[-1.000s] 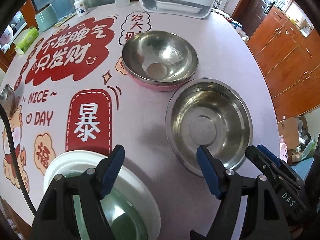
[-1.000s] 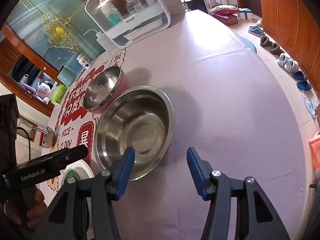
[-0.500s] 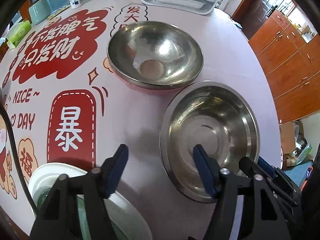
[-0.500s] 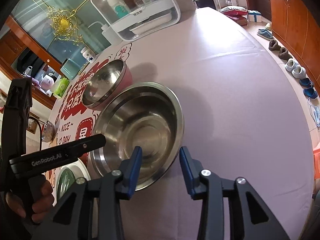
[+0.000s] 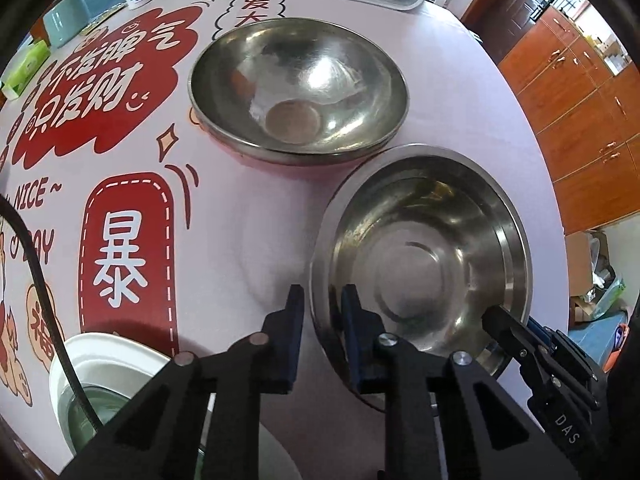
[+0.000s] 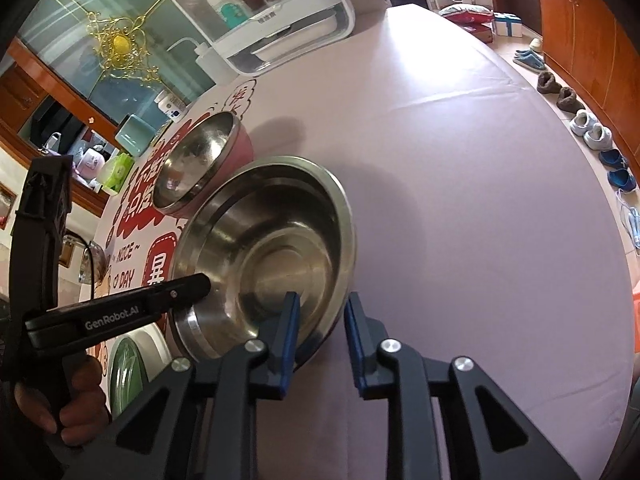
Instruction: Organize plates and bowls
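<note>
Left tongs [image 5: 322, 312] pinched narrow on the near-left rim of the wide shallow stainless steel bowl [image 5: 424, 256], one blue pad [image 5: 295, 320] outside the wall, the other inside. Right tongs [image 6: 320, 322] also straddle the rim, on the near-right side of the same bowl [image 6: 272, 256], closed down narrow; whether the outer pad touches the wall I cannot tell. Bowl sits tilted, its near edge looks lifted off the pink printed tabletop [image 5: 248, 220]. Just beyond the left tongs, a deeper steel bowl with pink outside [image 5: 298, 88], its rim next to the held bowl's far rim. Below-left of the left tongs, a white plate with green centre [image 5: 104, 368], partly hidden by the tong arm. Far ahead, white lidded storage box [image 6: 264, 12] at the tabletop edge.
</note>
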Motion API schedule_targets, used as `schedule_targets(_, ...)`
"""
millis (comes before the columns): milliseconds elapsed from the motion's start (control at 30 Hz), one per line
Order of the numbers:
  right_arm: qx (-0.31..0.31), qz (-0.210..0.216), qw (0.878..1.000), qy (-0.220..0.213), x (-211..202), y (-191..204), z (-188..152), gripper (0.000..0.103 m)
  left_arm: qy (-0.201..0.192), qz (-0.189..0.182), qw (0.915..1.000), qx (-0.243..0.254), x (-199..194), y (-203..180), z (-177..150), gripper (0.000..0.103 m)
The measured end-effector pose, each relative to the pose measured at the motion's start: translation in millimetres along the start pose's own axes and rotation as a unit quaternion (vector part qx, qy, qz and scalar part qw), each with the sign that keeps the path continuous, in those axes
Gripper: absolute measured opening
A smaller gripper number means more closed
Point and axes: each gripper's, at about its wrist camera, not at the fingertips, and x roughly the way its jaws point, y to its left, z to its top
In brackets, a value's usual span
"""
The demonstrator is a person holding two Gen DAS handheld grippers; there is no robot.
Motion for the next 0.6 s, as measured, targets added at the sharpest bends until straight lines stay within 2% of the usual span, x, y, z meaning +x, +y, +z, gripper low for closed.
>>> schedule_targets(333,0.004,0.002,1.000,0.001,-1.8,0.4,-0.7,0.017,0.001,0.006,0.9998,0.018,4.3,-11.1,2.6,0.012)
schedule_targets(600,0.010,-0.002,1.000,-0.017,-20.1,-3.0,-6.2,0.017,-0.010,-0.002,0.9993,0.035,-13.5,-18.5,-6.2,0.013)
